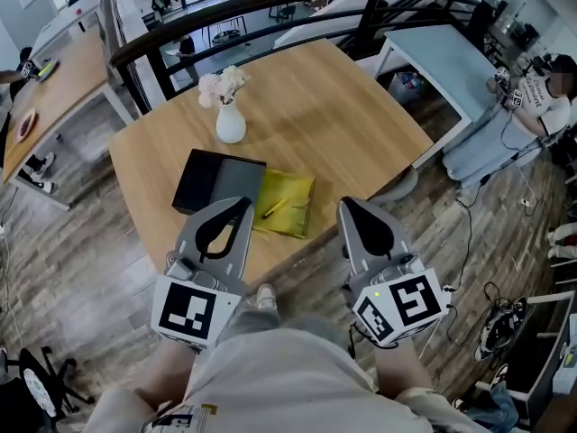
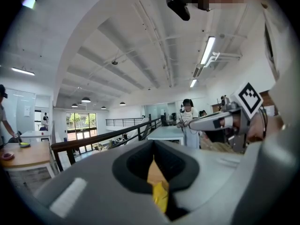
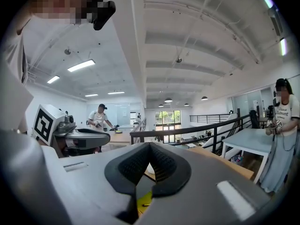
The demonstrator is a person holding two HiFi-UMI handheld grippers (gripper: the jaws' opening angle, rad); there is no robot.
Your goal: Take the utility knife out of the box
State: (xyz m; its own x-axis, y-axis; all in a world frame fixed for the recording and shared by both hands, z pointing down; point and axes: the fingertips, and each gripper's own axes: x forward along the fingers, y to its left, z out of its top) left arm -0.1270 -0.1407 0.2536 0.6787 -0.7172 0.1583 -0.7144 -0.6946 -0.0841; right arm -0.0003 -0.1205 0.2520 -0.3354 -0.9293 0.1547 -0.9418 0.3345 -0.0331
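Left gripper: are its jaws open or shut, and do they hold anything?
Shut and empty. The left gripper shows its jaw tips touching, with only the yellow item seen through the opening behind them.

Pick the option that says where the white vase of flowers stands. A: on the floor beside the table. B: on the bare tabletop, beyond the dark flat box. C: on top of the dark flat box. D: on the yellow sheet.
B: in the head view the white vase stands on the bare wood of the table, past the far edge of the dark flat box.
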